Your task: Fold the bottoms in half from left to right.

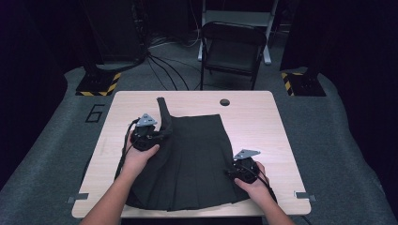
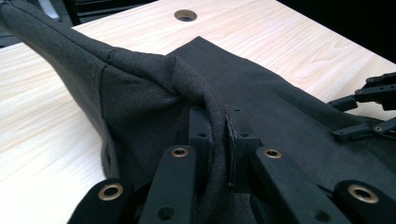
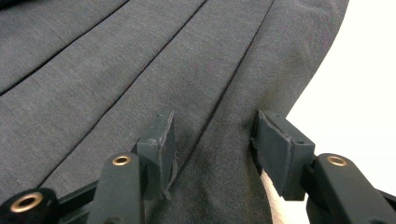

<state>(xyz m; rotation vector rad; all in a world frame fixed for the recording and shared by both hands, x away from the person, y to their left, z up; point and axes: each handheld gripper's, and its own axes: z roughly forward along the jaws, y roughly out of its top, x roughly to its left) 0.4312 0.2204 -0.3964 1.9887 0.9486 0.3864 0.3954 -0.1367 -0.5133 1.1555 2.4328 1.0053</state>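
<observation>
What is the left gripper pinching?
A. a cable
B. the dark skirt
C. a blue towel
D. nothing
B: in the left gripper view the left gripper has its jaws shut on a raised fold of the dark skirt, lifting it off the table.

- High view: above the near edge, looking forward and down over table [image 1: 263, 117].
- Gripper views: close along jaws, sharing the dark skirt [image 2: 289, 107] with it.

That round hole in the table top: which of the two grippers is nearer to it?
Left. The left gripper pinches the skirt's raised waistband corner on the far-left part, a little short of the hole. The right gripper sits at the skirt's near-right hem, much farther off.
</observation>
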